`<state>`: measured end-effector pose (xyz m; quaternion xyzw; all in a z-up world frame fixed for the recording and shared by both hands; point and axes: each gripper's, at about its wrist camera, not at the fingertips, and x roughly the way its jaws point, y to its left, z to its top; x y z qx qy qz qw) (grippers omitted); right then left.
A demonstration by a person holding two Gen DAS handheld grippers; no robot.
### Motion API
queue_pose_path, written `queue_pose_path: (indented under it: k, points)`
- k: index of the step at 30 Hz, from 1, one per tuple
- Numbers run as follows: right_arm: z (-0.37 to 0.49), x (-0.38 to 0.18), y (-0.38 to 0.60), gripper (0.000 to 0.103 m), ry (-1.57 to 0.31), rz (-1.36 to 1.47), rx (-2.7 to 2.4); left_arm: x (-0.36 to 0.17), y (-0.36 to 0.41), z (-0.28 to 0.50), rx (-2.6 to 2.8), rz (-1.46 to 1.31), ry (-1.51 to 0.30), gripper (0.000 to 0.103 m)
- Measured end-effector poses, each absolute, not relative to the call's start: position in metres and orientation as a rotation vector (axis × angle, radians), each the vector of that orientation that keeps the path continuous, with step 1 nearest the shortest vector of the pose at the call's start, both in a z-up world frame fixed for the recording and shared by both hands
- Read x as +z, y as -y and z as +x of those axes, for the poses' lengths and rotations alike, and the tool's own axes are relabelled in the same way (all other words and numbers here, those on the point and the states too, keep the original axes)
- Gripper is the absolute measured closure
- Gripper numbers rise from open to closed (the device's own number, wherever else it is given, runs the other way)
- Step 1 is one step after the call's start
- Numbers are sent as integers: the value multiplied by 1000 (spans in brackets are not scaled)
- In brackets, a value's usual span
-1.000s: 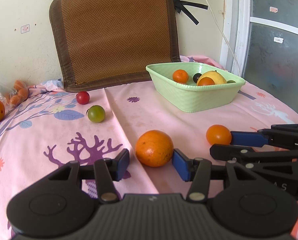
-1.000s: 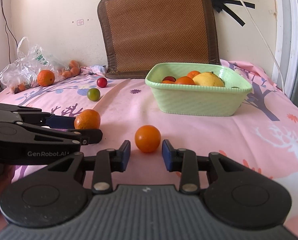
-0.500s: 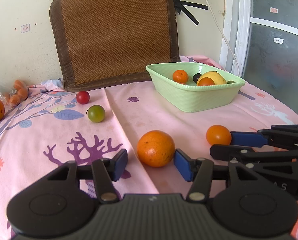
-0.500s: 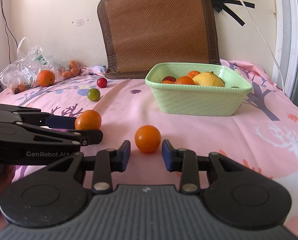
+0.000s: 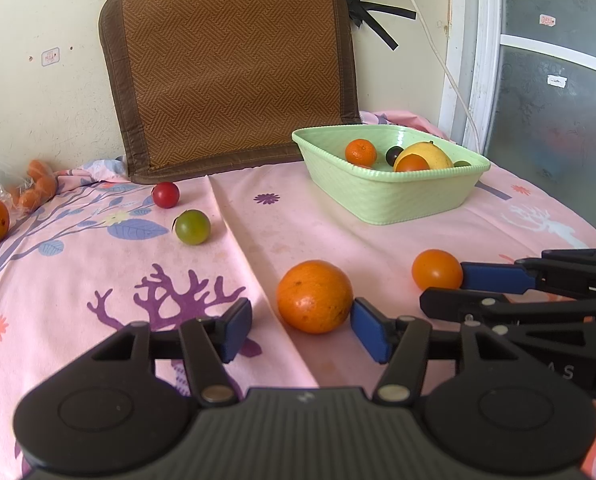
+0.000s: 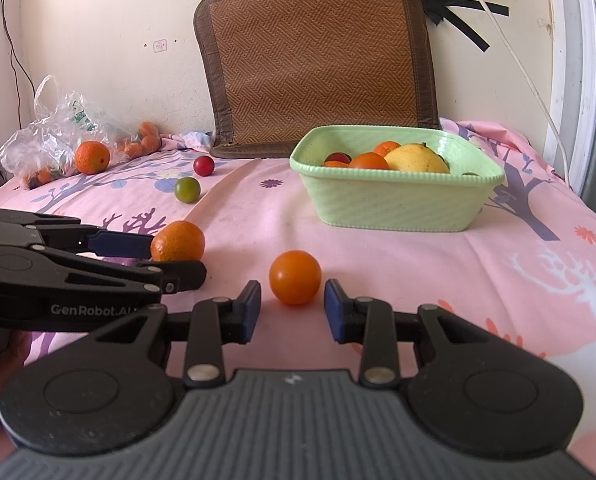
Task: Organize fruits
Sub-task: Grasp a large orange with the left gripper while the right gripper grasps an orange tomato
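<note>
A large orange lies on the pink cloth just ahead of my open left gripper; its right pad touches or nearly touches the orange, the left pad is apart. It also shows in the right wrist view. A small smooth orange fruit lies just ahead of my open right gripper, between the pad tips, untouched. It shows in the left wrist view too. A light green basket holds several fruits, including a yellow one.
A green fruit and a red fruit lie at the back left. Another orange sits beside a plastic bag. A brown woven mat leans on the wall. The right gripper's body lies close beside the left one.
The left gripper has opened a little wider and shifted slightly left, so the large orange now sits nearer its right pad. The right gripper has hardly moved.
</note>
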<state>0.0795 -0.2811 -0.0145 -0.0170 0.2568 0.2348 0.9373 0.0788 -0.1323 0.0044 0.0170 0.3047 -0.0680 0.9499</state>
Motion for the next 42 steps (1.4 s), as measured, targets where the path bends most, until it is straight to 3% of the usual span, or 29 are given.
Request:
queue_pose_path:
  k: [42]
  points:
    - [80,-14,282,61,-523,-32,483,4,132,79,-136,33,-620,43]
